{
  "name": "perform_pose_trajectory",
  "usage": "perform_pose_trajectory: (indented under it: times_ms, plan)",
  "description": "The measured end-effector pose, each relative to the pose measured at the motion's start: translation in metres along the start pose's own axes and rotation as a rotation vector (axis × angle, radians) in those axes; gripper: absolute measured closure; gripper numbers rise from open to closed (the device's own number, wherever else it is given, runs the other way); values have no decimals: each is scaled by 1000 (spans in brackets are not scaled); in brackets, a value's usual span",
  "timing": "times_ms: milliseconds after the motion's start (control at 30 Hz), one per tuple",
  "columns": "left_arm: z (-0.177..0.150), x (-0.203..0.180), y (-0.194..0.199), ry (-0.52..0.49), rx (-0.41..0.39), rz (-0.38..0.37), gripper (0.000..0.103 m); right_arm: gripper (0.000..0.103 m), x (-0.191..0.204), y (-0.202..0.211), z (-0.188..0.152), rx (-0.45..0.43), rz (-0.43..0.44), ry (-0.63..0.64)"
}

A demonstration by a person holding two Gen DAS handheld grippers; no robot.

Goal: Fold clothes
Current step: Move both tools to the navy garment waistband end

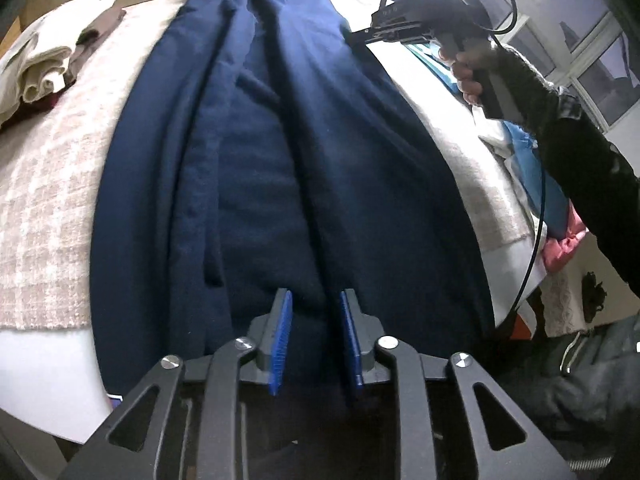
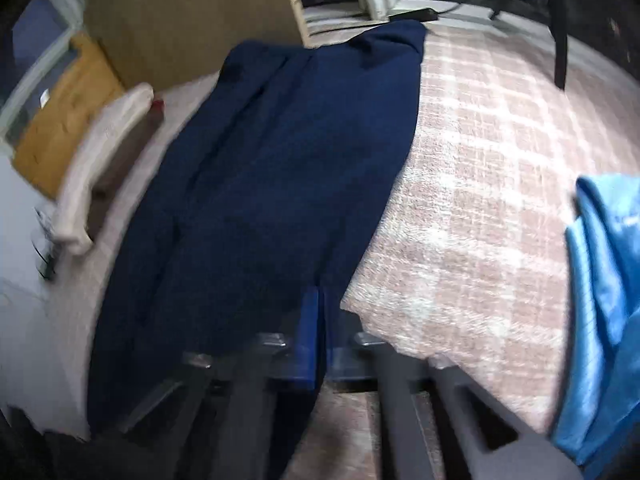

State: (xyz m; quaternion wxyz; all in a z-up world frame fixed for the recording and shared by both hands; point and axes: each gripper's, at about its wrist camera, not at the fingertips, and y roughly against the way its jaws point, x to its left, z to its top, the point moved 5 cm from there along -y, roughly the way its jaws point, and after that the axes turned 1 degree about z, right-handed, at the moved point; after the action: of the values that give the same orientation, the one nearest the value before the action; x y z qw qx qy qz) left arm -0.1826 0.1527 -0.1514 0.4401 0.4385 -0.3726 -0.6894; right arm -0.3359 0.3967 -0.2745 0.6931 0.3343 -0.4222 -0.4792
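Navy trousers (image 1: 280, 140) lie lengthwise and flat on a pink and white checked cloth (image 1: 52, 184). My left gripper (image 1: 315, 312) hovers over their near end. Its blue pads (image 1: 280, 320) stand apart with only navy cloth showing below the gap. A person's hand (image 1: 468, 76) holds my right gripper (image 1: 354, 36) at the trousers' far right edge. In the blurred right wrist view the trousers (image 2: 280, 160) run away from my right gripper (image 2: 321, 312), whose pads are together at the garment's right edge. Whether they pinch that edge I cannot make out.
Folded cream and brown clothes (image 1: 36, 68) sit at the left of the cloth, also blurred (image 2: 100, 160). A light blue garment (image 2: 600, 300) lies at the right on the checked cloth (image 2: 480, 180). A black cable (image 1: 536, 240) hangs by the sleeve. A wooden panel (image 2: 180, 12) stands behind.
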Motion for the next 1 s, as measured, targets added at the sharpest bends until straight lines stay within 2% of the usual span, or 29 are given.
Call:
perform_pose_trajectory:
  times_ms: [67,167,233,267,333,433,467,567,633,667,767,800,900,967,1000]
  plan:
    - [-1,-2,1,-7,12,13,79,100,-10,5,1,-14,-11,-24]
    - [3,-5,3,1,29,24,79,98,-16,4,-1,27,37,-54]
    - [11,-12,2,0,18,10,79,83,-14,4,1,44,28,-58]
    - [15,-16,2,-5,10,14,79,70,-13,7,3,27,8,-49]
    - [22,-23,2,-17,-1,9,78,68,-10,13,7,-26,-63,-5]
    - [23,-34,-11,-49,25,-4,77,68,-7,9,16,-53,-179,95]
    - [22,-37,-16,-64,36,1,76,68,-6,8,18,-54,-184,108]
    - [21,-43,-15,-93,22,2,71,68,9,24,22,-142,-88,127]
    - [19,-44,-12,-83,18,-6,70,67,27,22,19,-132,11,181]
    - [17,-42,-7,-66,12,-6,70,67,29,15,17,-96,1,197]
    - [4,-31,18,6,-24,18,70,67,23,-6,10,10,-99,217]
    - [-4,-24,30,40,-47,38,70,67,20,-4,9,10,-97,195]
    - [-49,1,64,180,-91,131,68,67,32,26,6,-38,-1,143]
    - [-79,16,76,265,-95,179,68,66,62,38,-6,-16,129,142]
    - [-96,22,81,305,-98,204,68,61,77,40,-12,2,181,143]
